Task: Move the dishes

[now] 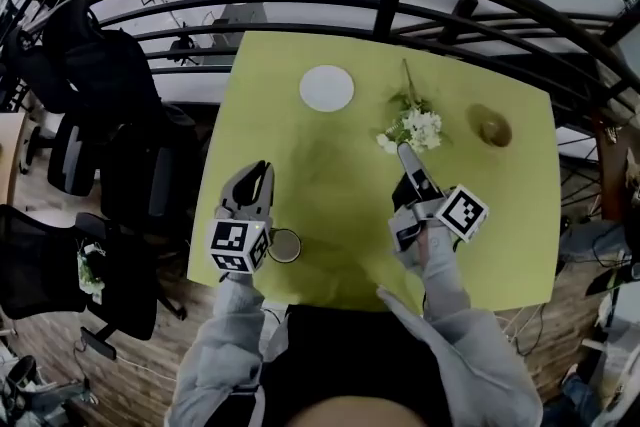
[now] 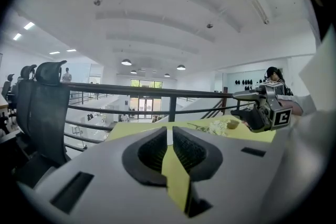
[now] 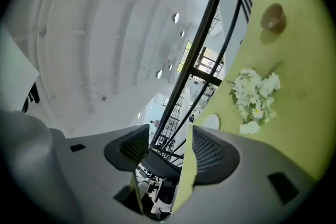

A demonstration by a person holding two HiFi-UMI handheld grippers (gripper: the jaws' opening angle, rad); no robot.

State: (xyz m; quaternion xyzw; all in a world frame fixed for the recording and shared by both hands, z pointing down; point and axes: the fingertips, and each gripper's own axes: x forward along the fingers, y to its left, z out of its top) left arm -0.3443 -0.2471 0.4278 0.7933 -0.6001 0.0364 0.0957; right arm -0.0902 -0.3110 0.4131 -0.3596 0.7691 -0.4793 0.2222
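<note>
Your left gripper (image 1: pixel 258 173) had its jaws all but together on nothing, with a cup (image 1: pixel 284 245) just beside it at 4 o'clock. Your right gripper (image 1: pixel 407 155) stood half open and empty, its tips near the flowers (image 1: pixel 412 127) at 12 o'clock. On the table (image 1: pixel 320 180), the plate (image 1: pixel 326 87) lay at 11 o'clock from it and the bowl (image 1: pixel 491 127) at 2 o'clock.

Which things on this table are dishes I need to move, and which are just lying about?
For the job:
white plate
brown bowl
small round dish

Lying about:
white flowers
black chairs
</note>
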